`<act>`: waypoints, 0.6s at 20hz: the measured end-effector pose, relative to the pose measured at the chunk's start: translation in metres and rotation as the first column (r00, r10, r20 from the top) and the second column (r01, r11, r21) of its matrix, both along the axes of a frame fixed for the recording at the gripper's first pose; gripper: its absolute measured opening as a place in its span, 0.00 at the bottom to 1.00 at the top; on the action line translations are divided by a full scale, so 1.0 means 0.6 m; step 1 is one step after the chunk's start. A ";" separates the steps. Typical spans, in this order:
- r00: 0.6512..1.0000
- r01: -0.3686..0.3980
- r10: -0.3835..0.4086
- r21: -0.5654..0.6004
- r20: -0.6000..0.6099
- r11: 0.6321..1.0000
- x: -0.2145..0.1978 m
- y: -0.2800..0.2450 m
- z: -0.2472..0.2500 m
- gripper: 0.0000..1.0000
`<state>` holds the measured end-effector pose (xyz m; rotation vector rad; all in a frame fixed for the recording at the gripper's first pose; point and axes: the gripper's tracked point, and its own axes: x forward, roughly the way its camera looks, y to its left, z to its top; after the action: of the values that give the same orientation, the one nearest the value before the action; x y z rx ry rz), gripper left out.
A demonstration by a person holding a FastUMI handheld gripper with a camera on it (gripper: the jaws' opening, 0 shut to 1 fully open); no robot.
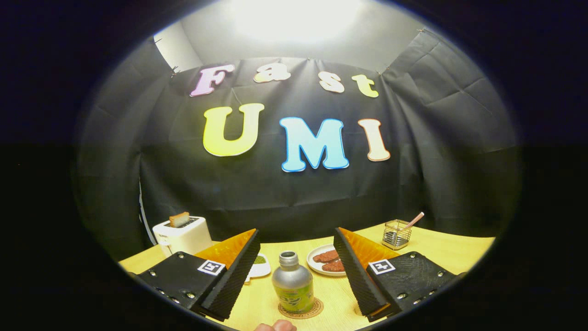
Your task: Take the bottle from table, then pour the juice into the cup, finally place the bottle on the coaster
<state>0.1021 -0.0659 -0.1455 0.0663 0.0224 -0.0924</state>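
Gripper: the gripper (294, 271) is released, its two fingers (232, 276) spread wide with nothing pressed between them; each finger carries a small square marker tag on its base.
Bottle: a silver metal bottle (292, 283) with a green label stands upright between the spread fingers, apart from both; its mouth is uncapped, and what is inside cannot be told.
Coaster: a round brown coaster (307, 311) lies under the bottle, which stands on it.
Plate: a white plate (317, 266) sits beyond the bottle, beside the right finger, holding two dark reddish-brown flat pieces of food (328, 257).
Small dish: a white dish (259, 269) shows beyond the left finger, partly hidden by it, with something green in it.
Wire basket: a small metal mesh holder (396, 233) stands beyond the right finger, well apart from the bottle, with a pinkish stick-like thing (414, 219) leaning out of it.
Toaster: a white toaster (182, 236) stands beyond the left finger near the wall, a slice of toast (178, 219) upright in its slot.
Hand: fingertips of a person's hand (275, 326) show just below the bottle.
Tabletop: a light wooden tabletop (441, 250) carries everything.
Room: black creased cloth forms the booth's wall behind the tabletop, with a bright light above.
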 end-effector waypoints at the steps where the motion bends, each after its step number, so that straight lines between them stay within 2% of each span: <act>1: 1.000 -0.007 0.006 -0.017 -0.012 1.000 -0.007 0.004 0.014 0.98; 6: 0.997 -0.069 0.065 -0.094 -0.047 0.993 -0.036 0.057 0.110 0.98; 7: 0.996 -0.077 0.071 -0.127 -0.051 0.989 -0.039 0.039 0.137 0.98; 9: 0.994 -0.109 0.104 -0.168 -0.037 0.980 -0.047 0.068 0.184 0.98; 12: 0.984 -0.172 0.176 -0.157 0.016 0.973 -0.066 0.115 0.239 0.96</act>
<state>0.0626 0.0031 -0.0022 -0.0897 -0.0091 0.0827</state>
